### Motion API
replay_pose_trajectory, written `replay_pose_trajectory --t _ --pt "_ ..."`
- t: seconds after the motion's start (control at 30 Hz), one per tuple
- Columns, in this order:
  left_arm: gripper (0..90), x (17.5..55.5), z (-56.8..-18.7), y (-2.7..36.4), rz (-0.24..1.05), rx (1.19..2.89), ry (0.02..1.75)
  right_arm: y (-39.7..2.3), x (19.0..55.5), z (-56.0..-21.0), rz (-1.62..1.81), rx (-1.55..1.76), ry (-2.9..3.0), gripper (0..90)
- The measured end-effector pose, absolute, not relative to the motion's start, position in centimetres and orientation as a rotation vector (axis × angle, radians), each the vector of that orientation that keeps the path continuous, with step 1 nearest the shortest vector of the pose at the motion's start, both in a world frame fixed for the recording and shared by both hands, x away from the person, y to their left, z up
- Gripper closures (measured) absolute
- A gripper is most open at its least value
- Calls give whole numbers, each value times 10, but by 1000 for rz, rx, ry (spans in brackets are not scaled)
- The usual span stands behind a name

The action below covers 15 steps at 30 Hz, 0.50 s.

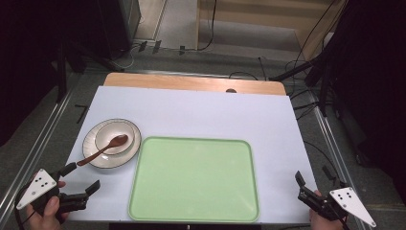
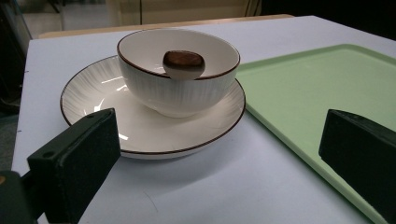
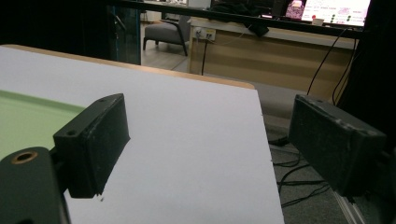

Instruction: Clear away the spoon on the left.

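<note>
Step in hand: approach, nothing gripped yet. Left claw (image 1: pixel 81 179) sits low at the near left corner of the tabletop (image 1: pixel 201 112), jaws spread wide and empty, aimed at the crockery just ahead of it. Right claw (image 1: pixel 302 186) rests at the near right edge, jaws likewise spread, nothing between them, facing bare surface and the far right edge.

Work items: white bowl (image 2: pixel 177 77) with a dark rim stands on a matching plate (image 2: pixel 93 100), directly ahead of the left claw. A brown wooden spoon (image 1: pixel 103 149) lies in the bowl, its handle running out over the rim toward the left claw. Green tray (image 1: pixel 194 179) lies empty between the two claws, its left edge just beside the plate.

Judgement: the stack looks bound for the tray. Next move would call for the left claw to ease forward and close on the spoon handle or the plate rim; the bowl sits loose on the plate, so a tilt could slide it.

Surface: pale sheet over a wooden top, wood strip showing at the far edge.

Room: grey floor, trailing cables, dark stands at both sides, a wooden counter and lit screen beyond the right claw.
</note>
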<state>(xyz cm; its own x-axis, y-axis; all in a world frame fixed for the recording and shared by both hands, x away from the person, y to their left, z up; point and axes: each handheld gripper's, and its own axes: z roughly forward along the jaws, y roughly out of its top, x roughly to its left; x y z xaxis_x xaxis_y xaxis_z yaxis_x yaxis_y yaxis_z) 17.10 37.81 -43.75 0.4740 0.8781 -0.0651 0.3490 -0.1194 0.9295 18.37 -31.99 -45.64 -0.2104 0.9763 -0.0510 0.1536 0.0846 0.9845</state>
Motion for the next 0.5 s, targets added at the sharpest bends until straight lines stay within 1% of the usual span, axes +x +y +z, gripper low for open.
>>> replay_pose_trajectory --t 0.3,0.47,0.5 --pt "0 171 -432 382 657 1673 1095 -319 183 -456 1228 1164 1515 133" --pt "0 174 -429 385 663 1618 1146 -319 183 -457 1225 1168 1519 132" --pt "0 173 -427 386 684 1607 1158 -319 183 -457 1224 1166 1518 133"
